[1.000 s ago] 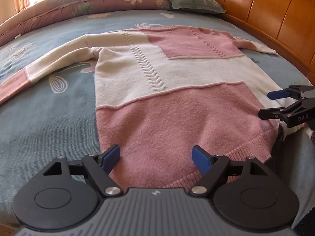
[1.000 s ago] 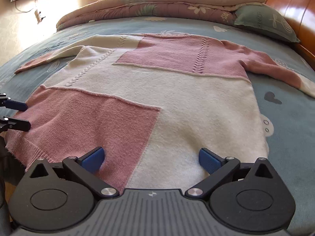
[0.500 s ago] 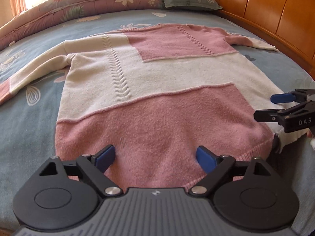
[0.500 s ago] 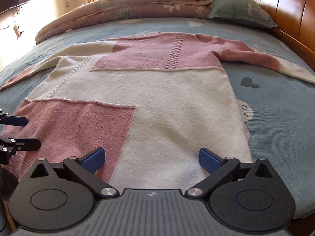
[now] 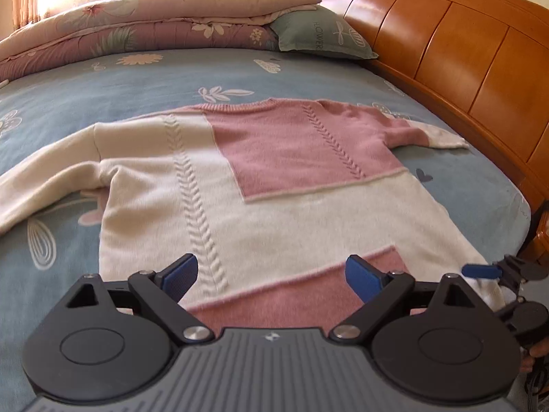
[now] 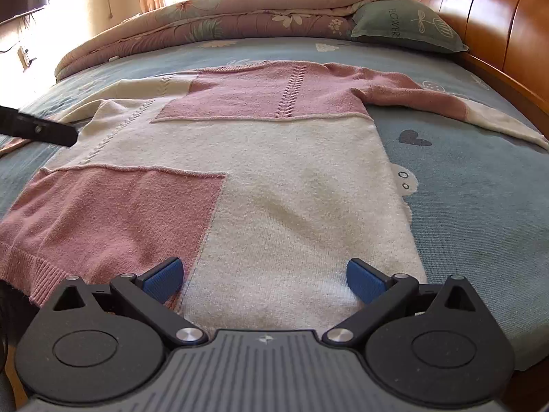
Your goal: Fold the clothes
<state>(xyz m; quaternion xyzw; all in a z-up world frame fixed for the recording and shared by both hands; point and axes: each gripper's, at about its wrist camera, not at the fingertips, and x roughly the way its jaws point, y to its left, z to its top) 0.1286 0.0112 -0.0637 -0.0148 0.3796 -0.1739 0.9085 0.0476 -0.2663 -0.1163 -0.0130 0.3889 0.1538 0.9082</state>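
Observation:
A pink and cream patchwork sweater lies flat, front up, on the blue bedsheet, with both sleeves spread out to the sides. My left gripper hovers open over the sweater's lower body with nothing between its fingers. In the right wrist view the sweater fills the middle. My right gripper stands open just above the cream part of the hem, holding nothing. One blue pad of the right gripper shows at the sweater's right hem corner. A black part of the left gripper shows at the left edge.
A folded floral quilt and a green pillow lie at the far end of the bed. A wooden headboard runs along the right side. The near bed edge is right under both grippers.
My left gripper has moved forward and up from the pink hem to over the sweater's body, and its jaws stand a little wider. The right gripper has stayed near the hem.

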